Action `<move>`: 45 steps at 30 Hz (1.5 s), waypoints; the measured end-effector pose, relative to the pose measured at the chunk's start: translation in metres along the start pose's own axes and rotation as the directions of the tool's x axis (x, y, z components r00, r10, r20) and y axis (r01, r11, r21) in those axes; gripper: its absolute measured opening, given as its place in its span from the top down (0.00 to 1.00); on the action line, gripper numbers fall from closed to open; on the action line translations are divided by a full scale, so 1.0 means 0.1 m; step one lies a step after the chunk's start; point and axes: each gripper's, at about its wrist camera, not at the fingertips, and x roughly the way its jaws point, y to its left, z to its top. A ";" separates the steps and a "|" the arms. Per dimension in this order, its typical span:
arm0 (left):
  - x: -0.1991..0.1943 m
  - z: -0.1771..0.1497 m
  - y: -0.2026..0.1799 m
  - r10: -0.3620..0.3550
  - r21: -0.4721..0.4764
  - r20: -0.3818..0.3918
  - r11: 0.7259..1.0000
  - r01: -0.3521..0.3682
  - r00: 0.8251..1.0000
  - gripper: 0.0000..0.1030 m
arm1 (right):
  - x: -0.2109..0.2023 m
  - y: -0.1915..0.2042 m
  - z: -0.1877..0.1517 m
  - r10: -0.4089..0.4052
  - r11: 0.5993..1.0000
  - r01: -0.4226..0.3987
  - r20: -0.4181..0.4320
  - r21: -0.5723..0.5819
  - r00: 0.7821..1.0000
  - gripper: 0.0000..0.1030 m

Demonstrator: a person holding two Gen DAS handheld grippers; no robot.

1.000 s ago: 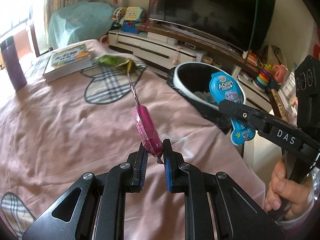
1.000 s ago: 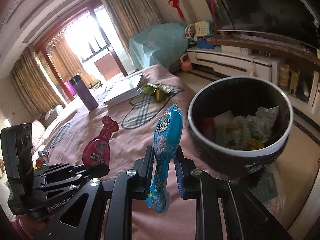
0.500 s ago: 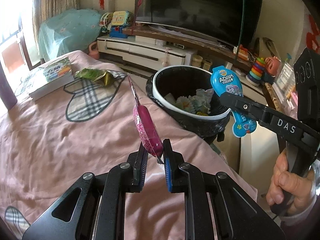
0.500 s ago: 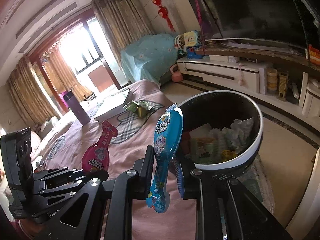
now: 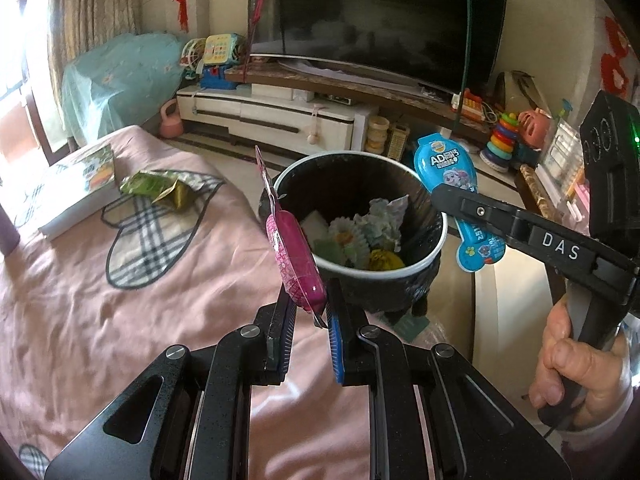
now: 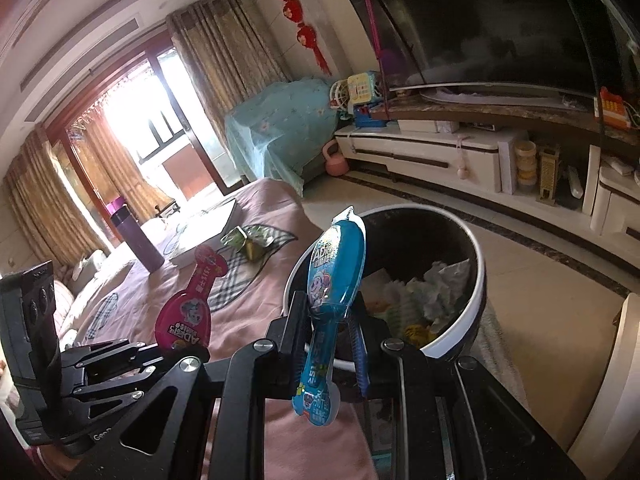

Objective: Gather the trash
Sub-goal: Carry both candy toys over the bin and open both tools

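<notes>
My left gripper point(image 5: 310, 312) is shut on a pink snack pouch point(image 5: 294, 254), held upright beside the near rim of the black trash bin point(image 5: 434, 208). My right gripper point(image 6: 330, 320) is shut on a blue snack pouch point(image 6: 334, 280), held upright at the bin's point(image 6: 478, 292) near rim. The bin holds crumpled paper and wrappers. In the left wrist view the right gripper holds the blue pouch point(image 5: 448, 168) past the bin's right side. In the right wrist view the pink pouch point(image 6: 192, 312) sits in the left gripper to the left. A green wrapper point(image 5: 160, 188) lies on the pink cloth.
The pink-cloth table point(image 5: 100, 300) carries a book point(image 5: 76, 188) and a purple flask point(image 6: 136, 240). A TV point(image 5: 376, 16) on a low white cabinet point(image 5: 280, 116) stands behind the bin. Toys point(image 5: 504, 136) crowd the right side.
Both grippers have moved right and forward toward the bin with their pouches; the bin now lies right in front of both and its contents show.
</notes>
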 end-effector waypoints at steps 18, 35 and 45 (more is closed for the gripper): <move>0.25 0.27 -0.11 0.001 0.029 -0.013 1.000 -0.001 1.000 0.86 | 0.15 -0.18 0.24 -0.050 0.999 0.050 -0.001 -0.019 0.999 0.80; 0.55 0.46 -0.26 -0.035 0.058 -0.059 0.998 0.038 0.998 0.86 | 0.43 -0.38 0.27 -0.075 0.997 0.075 -0.085 -0.008 0.993 0.80; 0.71 0.49 -0.29 -0.059 0.055 -0.107 0.996 0.066 0.992 0.86 | 0.52 -0.45 0.30 -0.103 0.995 0.103 -0.106 -0.009 0.989 0.80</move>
